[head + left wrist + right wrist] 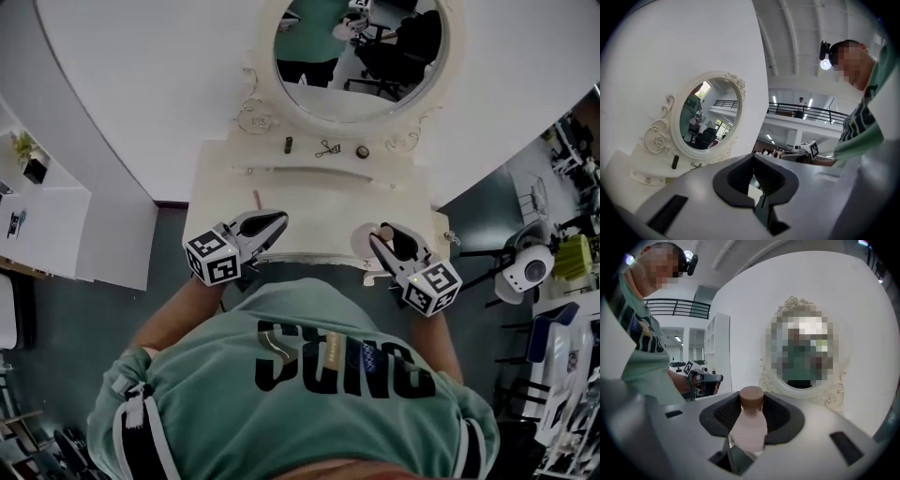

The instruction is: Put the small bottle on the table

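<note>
Right tool (392, 242) gripped small bottle (749, 425) mid-body, jaws part-spread. Desk (309, 202) front edge lay beneath tool; tilted or early release might topple bottle off it.

Your head camera looks steeply down over the worktop (309, 216); both claw-mounted cameras, held low and close, face its oval mirror (708, 117).

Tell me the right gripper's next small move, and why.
Probably ease the right gripper forward and down toward the bare table. Its jaws clamp the small bottle near the table's front edge, and the bottle is not yet set down.
</note>
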{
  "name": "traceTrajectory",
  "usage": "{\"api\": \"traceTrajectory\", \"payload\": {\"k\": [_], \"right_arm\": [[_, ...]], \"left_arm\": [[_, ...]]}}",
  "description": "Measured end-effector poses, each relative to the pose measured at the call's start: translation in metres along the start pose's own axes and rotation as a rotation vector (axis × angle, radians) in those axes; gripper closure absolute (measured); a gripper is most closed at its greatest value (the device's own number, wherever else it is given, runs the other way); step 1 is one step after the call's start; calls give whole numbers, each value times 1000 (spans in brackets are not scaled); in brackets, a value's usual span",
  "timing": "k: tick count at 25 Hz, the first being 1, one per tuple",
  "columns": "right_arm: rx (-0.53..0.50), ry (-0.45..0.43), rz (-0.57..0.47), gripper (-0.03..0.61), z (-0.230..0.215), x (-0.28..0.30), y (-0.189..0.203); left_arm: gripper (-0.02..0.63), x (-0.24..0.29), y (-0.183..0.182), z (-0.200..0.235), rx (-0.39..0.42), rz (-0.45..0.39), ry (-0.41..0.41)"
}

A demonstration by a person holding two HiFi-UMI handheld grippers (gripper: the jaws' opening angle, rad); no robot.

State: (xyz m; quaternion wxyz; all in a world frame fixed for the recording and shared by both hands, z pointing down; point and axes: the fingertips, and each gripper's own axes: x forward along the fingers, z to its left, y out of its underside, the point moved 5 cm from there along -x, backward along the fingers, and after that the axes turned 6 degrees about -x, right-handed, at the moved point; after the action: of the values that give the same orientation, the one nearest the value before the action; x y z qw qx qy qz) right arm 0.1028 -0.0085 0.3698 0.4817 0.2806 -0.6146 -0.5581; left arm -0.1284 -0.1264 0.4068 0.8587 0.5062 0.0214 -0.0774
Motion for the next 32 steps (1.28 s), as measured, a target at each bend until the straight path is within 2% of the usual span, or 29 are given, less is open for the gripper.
{"api": "traceTrajectory", "payload": {"k": [6, 15, 21, 26, 29, 32], "right_arm": [[30, 23, 10, 443, -13, 52, -10], [32, -2, 22, 443, -53, 93, -13], [12, -99, 5, 443, -96, 106, -9], [7, -183, 1, 443, -149, 95, 4], [-48, -259, -6, 443, -178, 90, 11], [-85, -293, 2, 443, -196, 88, 21]], "left_arm": [[604, 1, -22, 52, -27, 21, 26], [604, 16, -37, 93, -36, 19, -9], [604, 42, -35, 103, -25, -11, -99], [604, 90, -26, 93, -34, -74, -198], [604, 119, -14, 80, -16, -96, -259], [604, 141, -8, 71, -2, -106, -297]]}}
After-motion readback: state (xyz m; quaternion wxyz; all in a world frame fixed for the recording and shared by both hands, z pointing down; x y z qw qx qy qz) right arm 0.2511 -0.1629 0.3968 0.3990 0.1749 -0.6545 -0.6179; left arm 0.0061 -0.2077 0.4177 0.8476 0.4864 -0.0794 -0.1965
